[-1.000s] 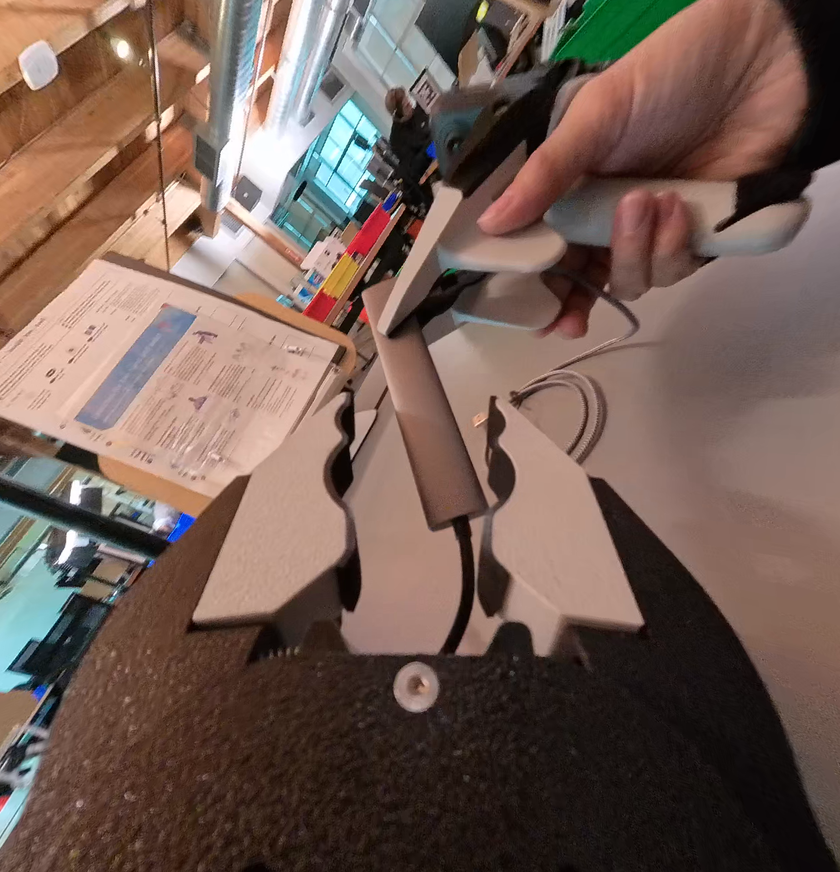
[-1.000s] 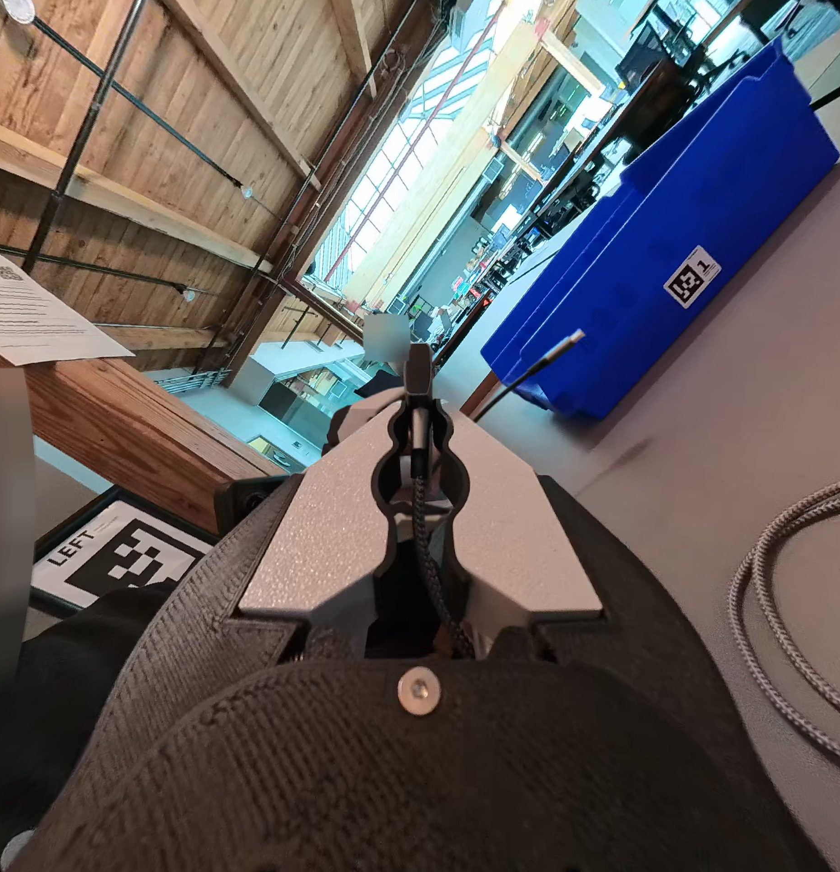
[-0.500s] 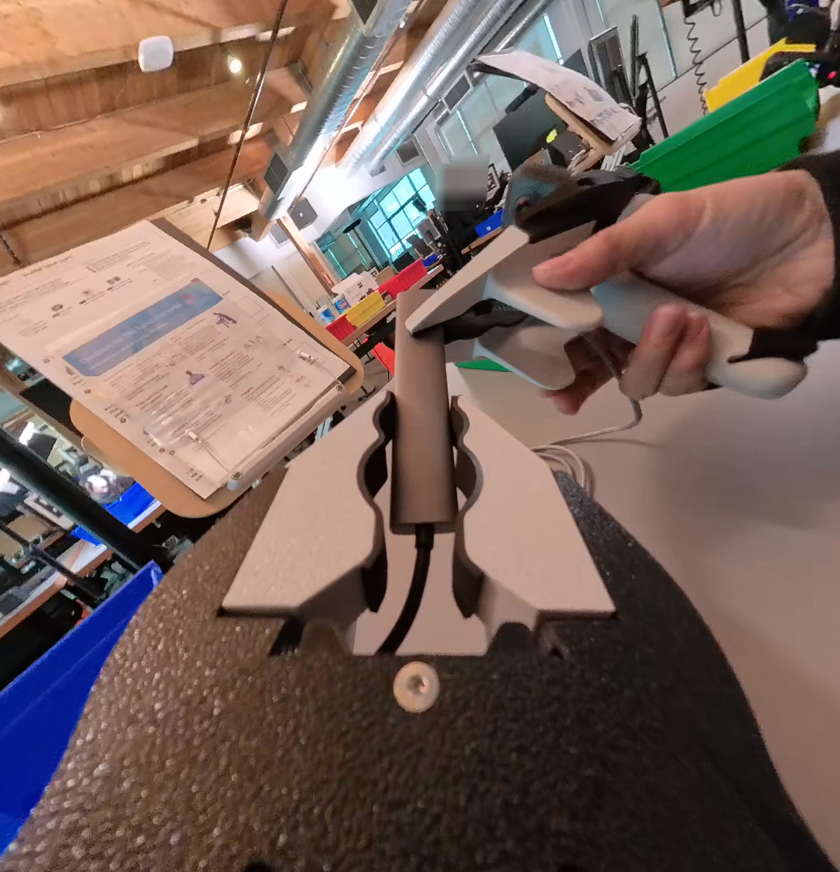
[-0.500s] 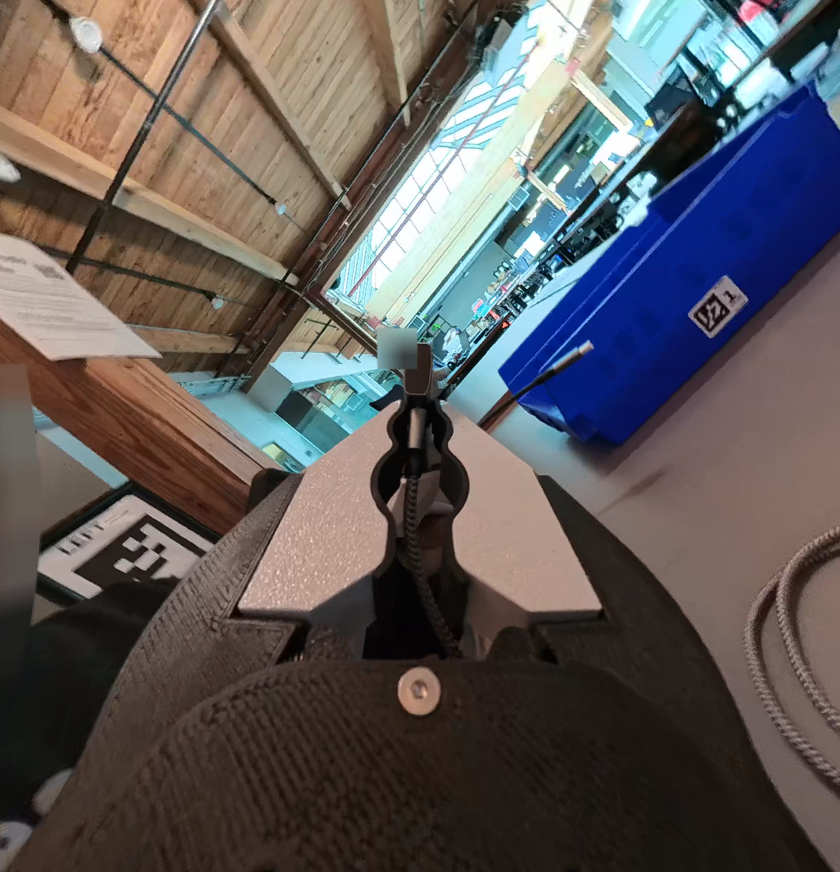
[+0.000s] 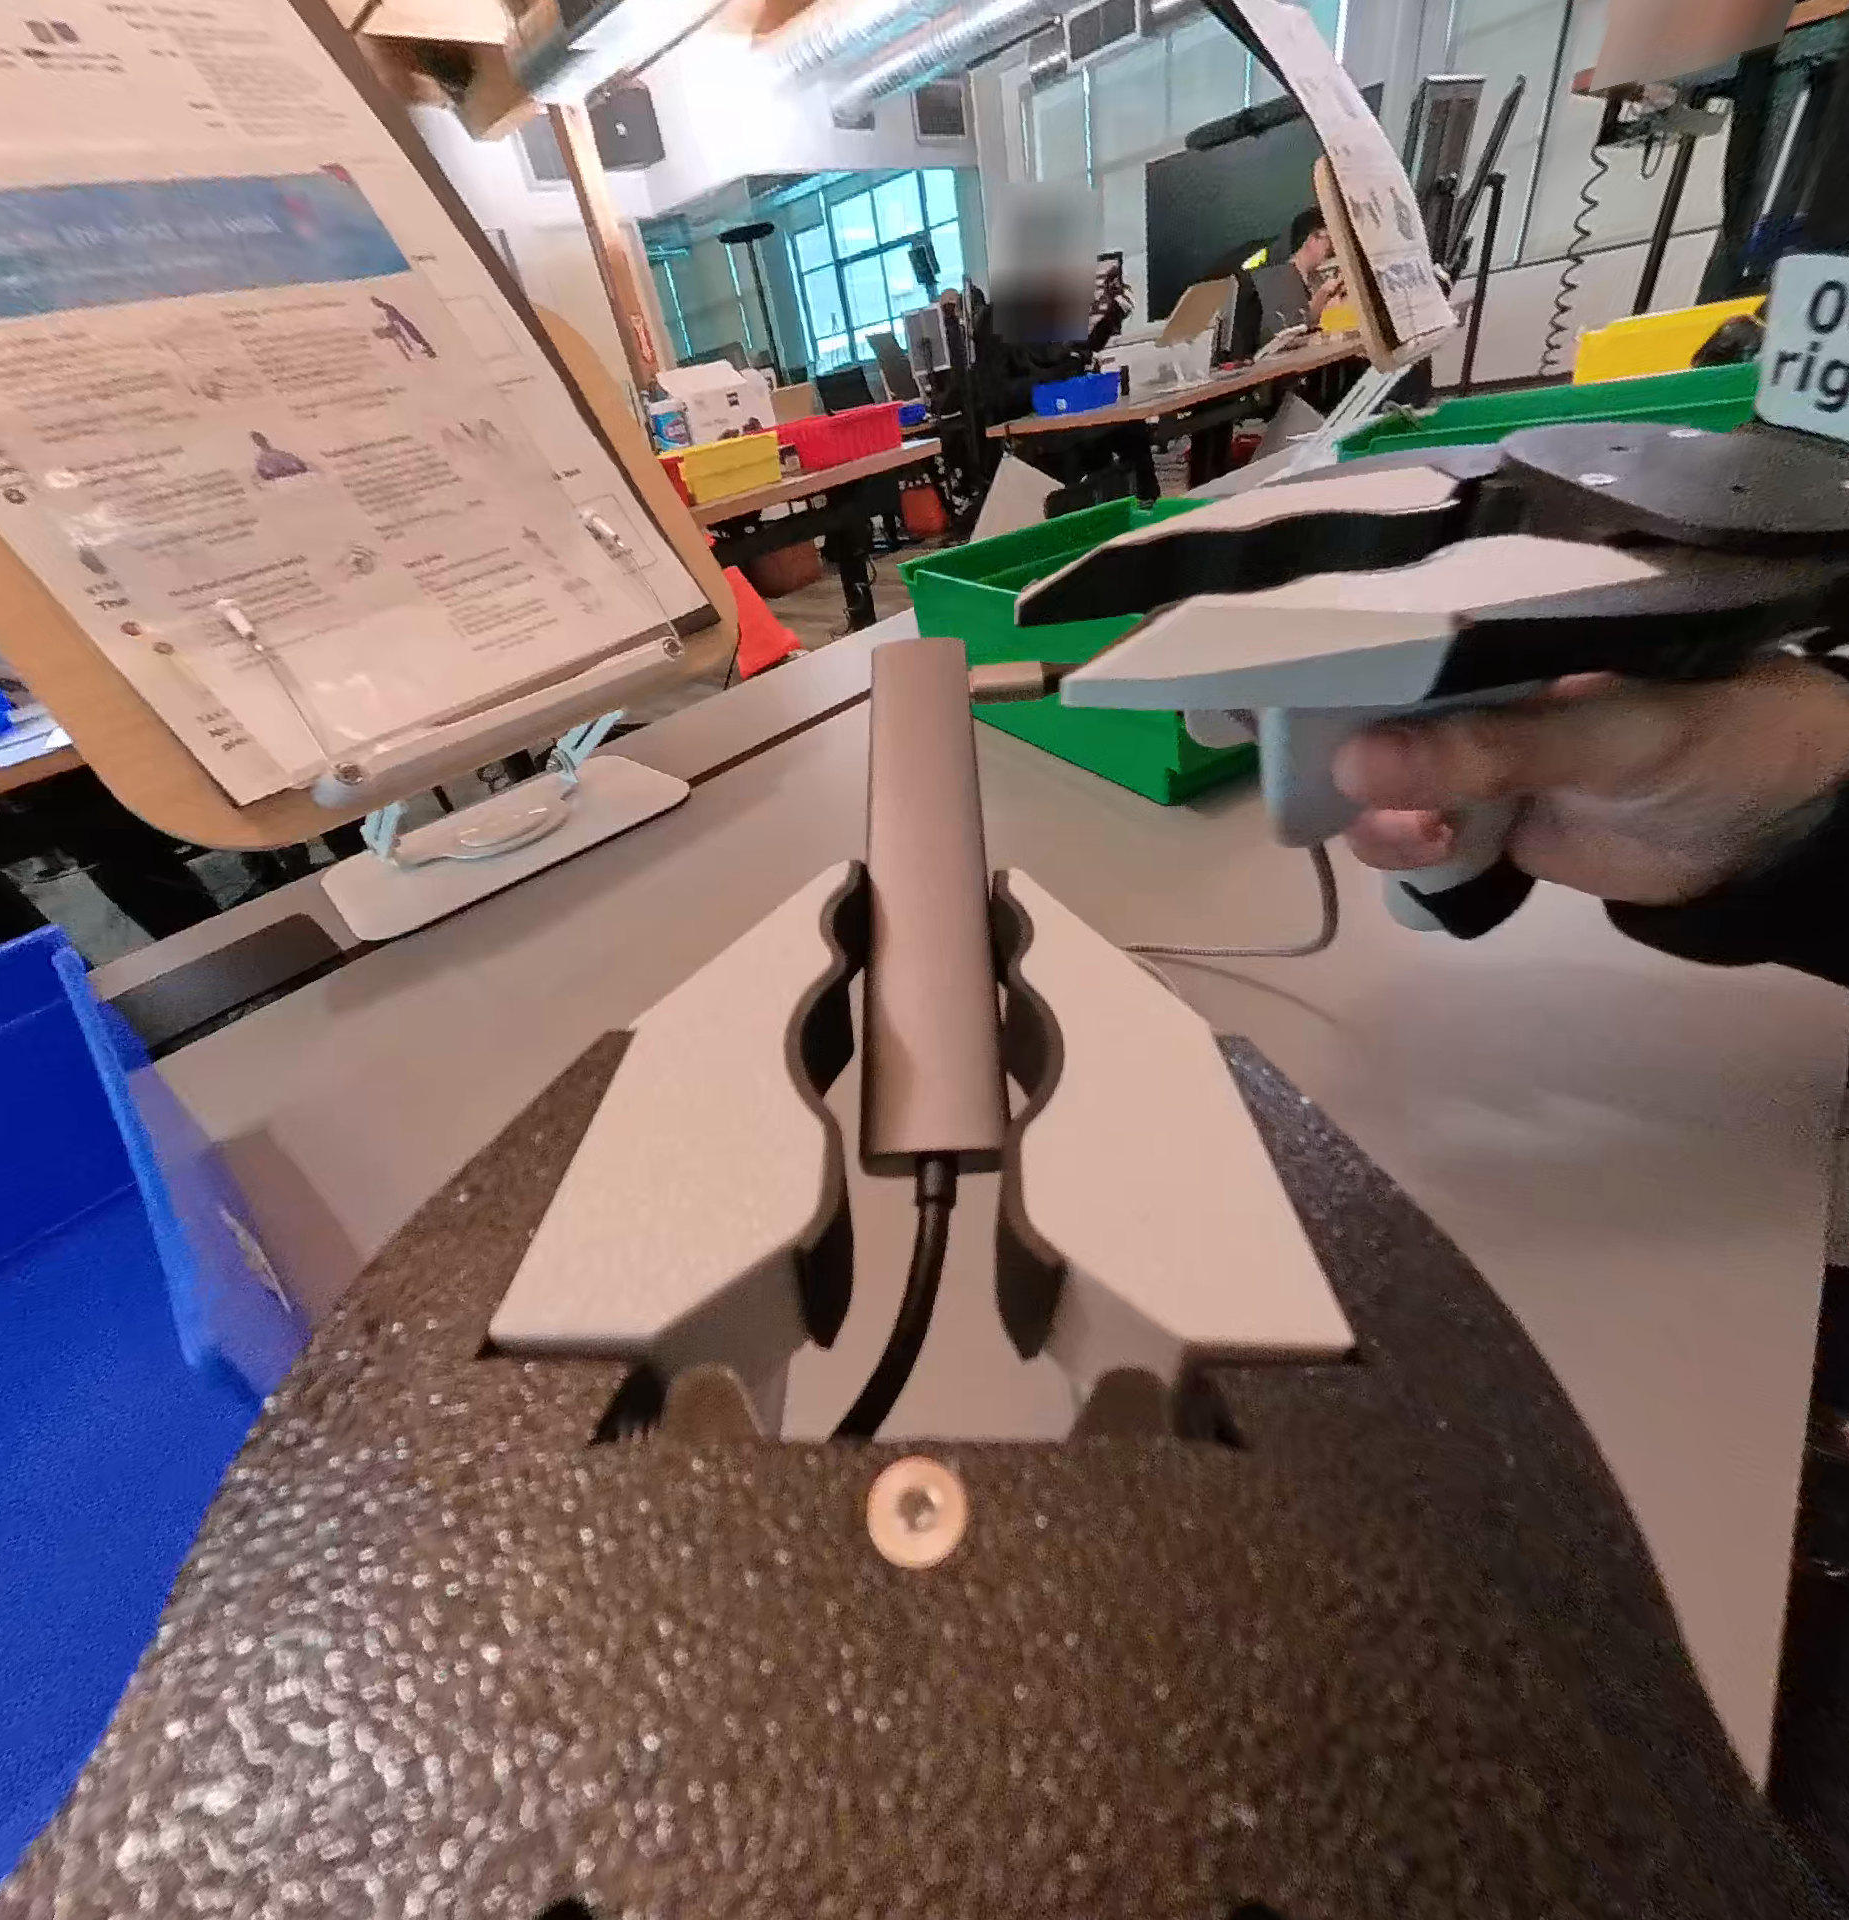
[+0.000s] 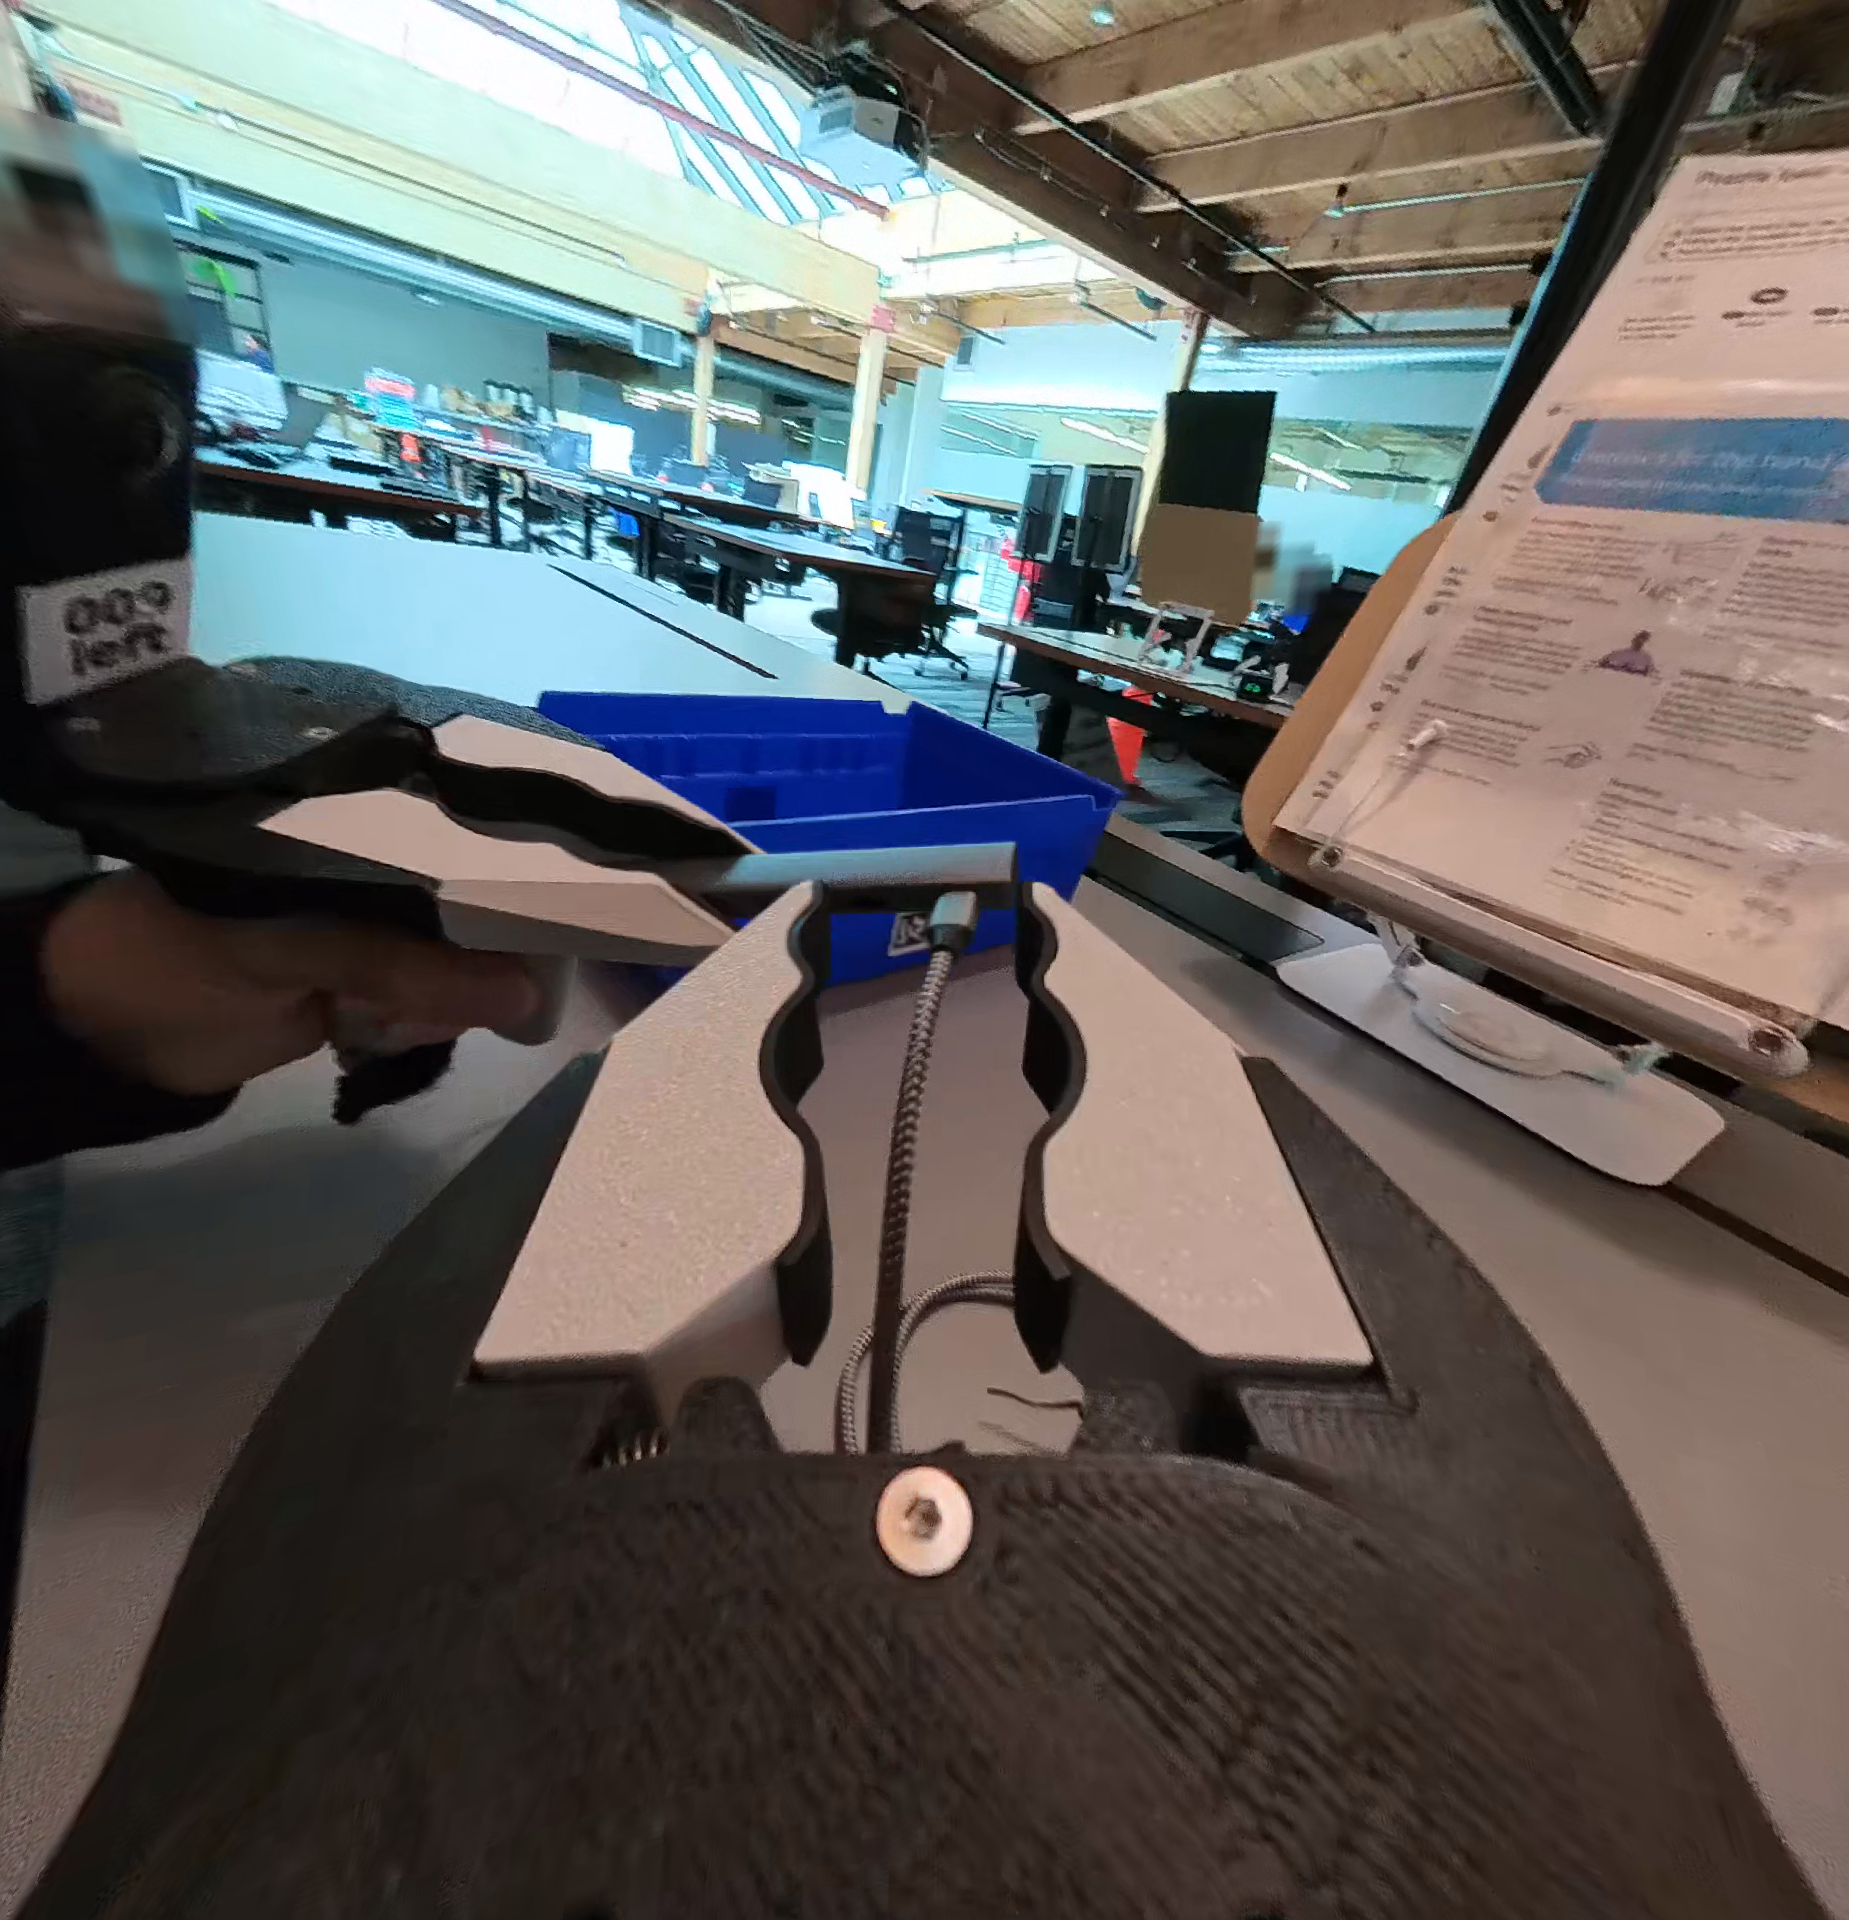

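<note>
The left gripper (image 5: 928, 914) pinches a grey hub (image 5: 925, 914) above the table (image 5: 1471, 1091), while the right gripper (image 6: 920, 925), fingers spread, straddles the braided cable (image 6: 904, 1101) plugged into it.

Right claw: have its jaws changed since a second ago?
Yes. The right claw, earlier shut on the braided cable's plug, now stands open around it, the plug meeting the grey hub.

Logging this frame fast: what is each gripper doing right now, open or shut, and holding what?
Left gripper: shut on the grey hub.
Right gripper: open, fingers either side of the braided cable's plug, which sits in the hub's side.
</note>
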The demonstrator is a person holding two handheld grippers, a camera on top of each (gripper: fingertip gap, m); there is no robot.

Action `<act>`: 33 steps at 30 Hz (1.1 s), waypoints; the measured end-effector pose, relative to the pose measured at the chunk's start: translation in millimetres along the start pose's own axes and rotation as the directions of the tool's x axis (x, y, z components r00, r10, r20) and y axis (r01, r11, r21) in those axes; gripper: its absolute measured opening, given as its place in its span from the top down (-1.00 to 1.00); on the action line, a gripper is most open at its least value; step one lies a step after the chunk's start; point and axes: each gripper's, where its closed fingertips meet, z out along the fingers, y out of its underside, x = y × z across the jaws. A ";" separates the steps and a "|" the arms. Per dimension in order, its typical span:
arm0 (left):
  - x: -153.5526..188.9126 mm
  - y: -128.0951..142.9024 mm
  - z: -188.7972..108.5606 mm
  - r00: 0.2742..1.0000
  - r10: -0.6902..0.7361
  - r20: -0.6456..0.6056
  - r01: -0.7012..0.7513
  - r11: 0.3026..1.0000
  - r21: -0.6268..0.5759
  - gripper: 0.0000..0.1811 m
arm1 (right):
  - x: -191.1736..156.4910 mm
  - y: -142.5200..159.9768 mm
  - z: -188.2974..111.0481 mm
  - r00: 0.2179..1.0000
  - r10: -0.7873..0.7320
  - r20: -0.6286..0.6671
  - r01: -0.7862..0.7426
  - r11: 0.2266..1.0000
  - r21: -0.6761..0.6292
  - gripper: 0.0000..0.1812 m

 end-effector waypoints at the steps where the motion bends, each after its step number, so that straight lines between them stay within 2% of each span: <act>1: 1.5 -0.8 0.2 1.000 0.007 0.000 -0.007 1.000 0.000 0.76 | 4.1 3.0 0.3 1.000 -0.001 -0.027 0.001 1.000 -0.010 0.66; 5: 6.6 0.1 2.3 1.000 0.025 -0.006 -0.025 1.000 -0.016 0.76 | 6.3 12.4 1.9 0.999 -0.016 -0.040 0.015 0.999 -0.039 0.73; 9: 9.1 2.5 4.1 1.000 0.021 -0.009 -0.021 0.999 -0.029 0.76 | 8.8 13.6 2.7 0.996 -0.057 -0.076 0.054 0.998 -0.039 0.88; 18: 5.7 9.0 5.6 1.000 -0.004 0.026 0.005 0.999 -0.044 0.77 | 11.0 25.7 6.0 0.993 -0.051 -0.111 0.040 0.994 -0.097 0.90; 21: 0.4 4.6 3.2 0.995 0.061 0.084 -0.057 0.997 -0.049 0.76 | 11.0 29.6 7.8 0.990 -0.061 -0.128 0.044 0.990 -0.132 0.90; 25: 0.7 -9.2 -1.3 0.981 0.150 0.121 -0.146 0.988 -0.039 0.75 | 9.1 19.1 5.3 0.978 -0.164 -0.126 0.144 0.977 -0.155 0.90; 33: 10.0 -33.1 -7.1 0.974 0.177 0.139 -0.178 0.984 -0.004 0.75 | 4.3 -7.8 -8.2 0.984 -0.174 -0.040 0.164 0.969 -0.185 0.89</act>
